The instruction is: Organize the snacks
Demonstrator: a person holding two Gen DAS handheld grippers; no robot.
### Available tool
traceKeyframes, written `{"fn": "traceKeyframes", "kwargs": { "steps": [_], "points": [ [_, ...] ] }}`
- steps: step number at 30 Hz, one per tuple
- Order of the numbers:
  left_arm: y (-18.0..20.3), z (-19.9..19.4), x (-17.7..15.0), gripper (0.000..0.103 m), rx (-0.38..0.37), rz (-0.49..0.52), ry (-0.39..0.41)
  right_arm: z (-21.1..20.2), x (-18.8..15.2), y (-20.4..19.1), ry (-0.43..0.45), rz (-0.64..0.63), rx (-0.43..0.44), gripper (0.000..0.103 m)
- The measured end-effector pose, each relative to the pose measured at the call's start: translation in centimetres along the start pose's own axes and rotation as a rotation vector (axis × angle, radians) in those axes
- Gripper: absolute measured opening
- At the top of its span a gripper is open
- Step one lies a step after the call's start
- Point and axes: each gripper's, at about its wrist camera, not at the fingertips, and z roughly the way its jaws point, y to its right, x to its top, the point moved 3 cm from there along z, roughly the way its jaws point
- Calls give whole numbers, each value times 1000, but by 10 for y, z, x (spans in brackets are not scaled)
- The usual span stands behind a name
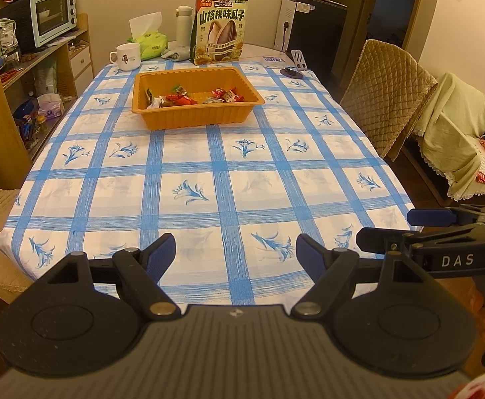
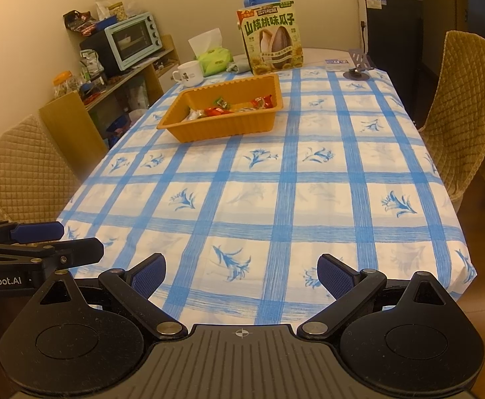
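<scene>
- Snacks (image 1: 195, 97) in small red, orange and green wrappers lie inside an orange tray (image 1: 195, 116) toward the far end of the desk (image 1: 209, 173); from the right wrist view the same wrapped pieces (image 2: 229, 108) sit along the tray's (image 2: 222, 126) floor.
- A tall seed bag (image 1: 220, 31) stands upright just behind the tray, near a mug (image 1: 127, 56) and a tissue pack (image 1: 149, 41); whether it touches the tray cannot be told.
- No loose snack shows on the checked cloth between the tray and the near edge, so the gathering looks largely done, judged from how things lie.
- What may be left is the seed bag, if it belongs with the rest; that is a guess.
- The left gripper (image 1: 235, 254) hovers over the near edge of the desk, its fingers spread wide and holding nothing.
- The right gripper (image 2: 241, 272) hangs beside it at the same near edge, fingers likewise spread and bare.
- Both grippers are well apart from the tray, so no grasp is in hand now.
</scene>
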Motion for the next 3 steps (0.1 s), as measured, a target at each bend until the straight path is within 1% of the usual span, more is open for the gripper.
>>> {"fn": "traceKeyframes", "kwargs": {
  "steps": [3],
  "points": [
    [0,0,0,78,-1,0,-2,0,0,0,0,1,0,97]
  ]
}}
